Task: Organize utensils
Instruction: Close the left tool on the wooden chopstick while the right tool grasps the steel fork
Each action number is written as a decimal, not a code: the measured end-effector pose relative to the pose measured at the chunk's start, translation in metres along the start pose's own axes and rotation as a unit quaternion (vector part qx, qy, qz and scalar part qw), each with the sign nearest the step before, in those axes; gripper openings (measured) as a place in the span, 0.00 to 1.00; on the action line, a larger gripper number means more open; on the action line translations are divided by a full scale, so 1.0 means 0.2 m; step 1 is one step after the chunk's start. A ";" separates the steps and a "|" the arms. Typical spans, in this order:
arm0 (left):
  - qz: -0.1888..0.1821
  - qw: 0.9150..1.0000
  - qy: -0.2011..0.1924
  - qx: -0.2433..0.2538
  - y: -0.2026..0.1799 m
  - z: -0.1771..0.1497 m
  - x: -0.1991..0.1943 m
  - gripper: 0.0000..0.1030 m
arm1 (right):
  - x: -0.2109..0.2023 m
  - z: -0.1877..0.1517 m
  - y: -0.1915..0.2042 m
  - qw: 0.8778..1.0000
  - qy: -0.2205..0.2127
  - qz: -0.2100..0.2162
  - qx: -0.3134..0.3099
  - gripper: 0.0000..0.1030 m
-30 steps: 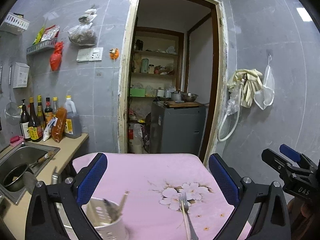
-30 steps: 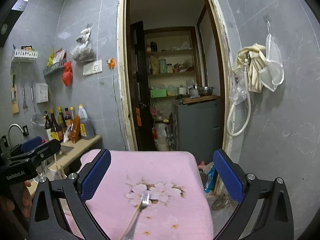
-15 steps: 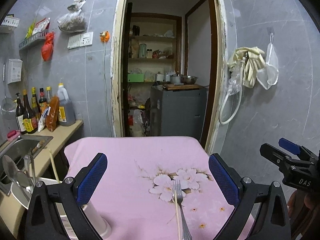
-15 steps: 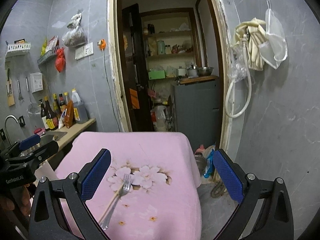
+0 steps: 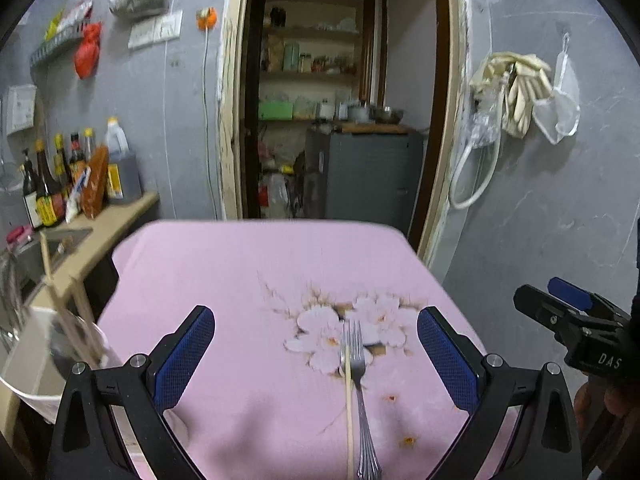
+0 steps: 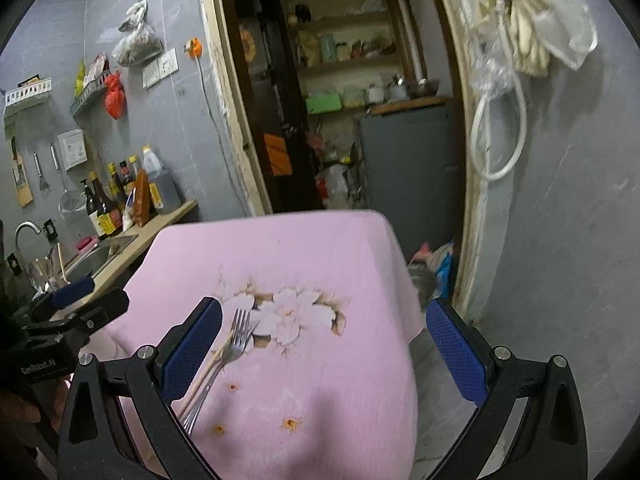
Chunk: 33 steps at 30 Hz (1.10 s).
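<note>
A metal fork (image 5: 361,384) and a wooden chopstick (image 5: 349,408) lie side by side on the pink flowered tablecloth (image 5: 240,280), tines pointing away. My left gripper (image 5: 316,356) is open and empty above them. The fork (image 6: 224,364) and chopstick (image 6: 202,376) also show in the right wrist view, beside my right gripper's left finger. My right gripper (image 6: 324,350) is open and empty over the table's right part. A white utensil holder (image 5: 44,364) with chopsticks and utensils stands at the table's left edge.
A counter with a sink (image 6: 100,258) and sauce bottles (image 5: 52,184) lies to the left. A doorway (image 5: 340,120) with shelves and a grey cabinet is behind the table. The table's right edge (image 6: 404,280) drops to the floor with clutter.
Both grippers have tilted down and moved closer over the table. The fork and chopstick now sit nearer and larger in view. The utensil holder has shifted to the left edge of the left view.
</note>
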<state>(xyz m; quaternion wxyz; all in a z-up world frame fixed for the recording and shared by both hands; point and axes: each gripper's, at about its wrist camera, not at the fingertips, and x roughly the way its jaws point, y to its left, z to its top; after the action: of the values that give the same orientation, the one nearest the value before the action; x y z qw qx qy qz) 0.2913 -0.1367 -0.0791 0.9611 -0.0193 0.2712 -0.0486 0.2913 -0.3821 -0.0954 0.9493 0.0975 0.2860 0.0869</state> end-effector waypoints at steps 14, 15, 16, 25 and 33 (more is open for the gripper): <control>-0.069 0.986 0.144 -0.047 0.05 -0.15 0.33 0.55 | 0.51 -0.11 0.01 0.984 0.138 0.115 -0.007 0.49; -0.073 0.984 0.152 -0.049 0.05 -0.16 0.35 0.52 | 0.55 -0.12 0.02 0.982 0.148 0.120 -0.008 0.48; -0.077 0.982 0.164 -0.050 0.04 -0.17 0.37 0.48 | 0.57 -0.13 0.02 0.980 0.154 0.125 -0.008 0.48; -0.090 0.969 0.222 -0.053 0.02 -0.24 0.53 0.25 | 0.74 -0.20 0.08 0.967 0.200 0.156 -0.023 0.37; -0.099 0.964 0.239 -0.058 0.04 -0.20 0.60 0.06 | 0.80 -0.20 0.15 0.962 0.215 0.167 -0.034 0.37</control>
<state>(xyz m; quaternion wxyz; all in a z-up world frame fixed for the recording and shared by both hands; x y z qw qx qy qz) 0.3727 -0.1414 -0.1758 0.8560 -0.0898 0.4921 -0.1304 0.3970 -0.3120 -0.2060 0.8403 0.0904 0.4595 0.2732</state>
